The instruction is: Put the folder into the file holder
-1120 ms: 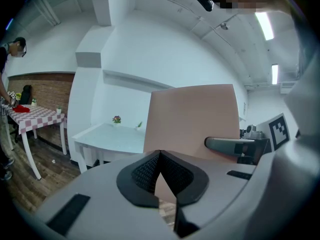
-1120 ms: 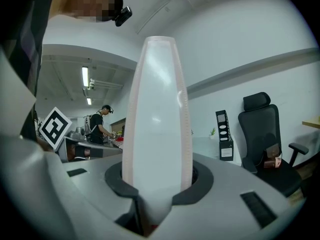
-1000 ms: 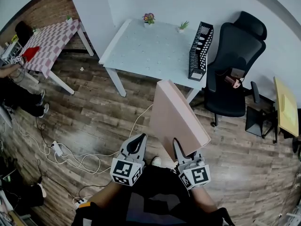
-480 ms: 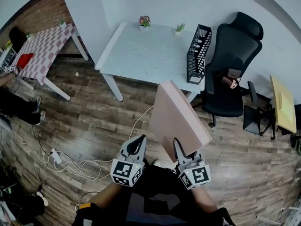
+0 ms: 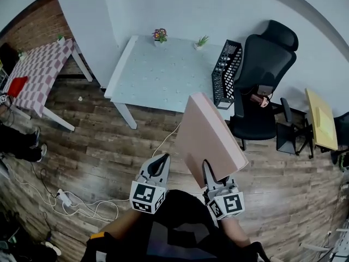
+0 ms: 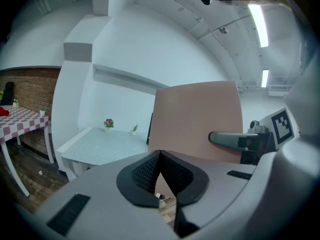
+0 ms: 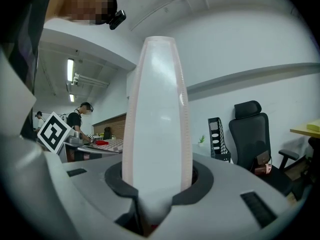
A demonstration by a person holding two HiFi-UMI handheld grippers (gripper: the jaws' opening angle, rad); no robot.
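Observation:
A pink folder point(image 5: 210, 138) stands upright on its edge, tilted away from me, with my right gripper point(image 5: 205, 167) shut on its lower edge. In the right gripper view the folder's spine point(image 7: 157, 119) rises straight out of the jaws. To its left my left gripper point(image 5: 158, 165) is shut on nothing, apart from the folder; its view shows the folder's flat face point(image 6: 197, 119). The black mesh file holder point(image 5: 225, 72) stands upright at the right edge of the white table point(image 5: 158, 75), well ahead of both grippers, and also shows in the right gripper view point(image 7: 216, 136).
A black office chair point(image 5: 267, 75) stands just right of the file holder. Two small potted plants point(image 5: 160, 35) sit at the table's back edge. A checkered table point(image 5: 38, 72) is at far left, a yellow desk point(image 5: 319, 119) at far right, and cables point(image 5: 82, 201) lie on the wood floor.
Both grippers and the folder have moved forward towards the white table, which now sits nearer and more central in the head view. The grip on the folder is unchanged.

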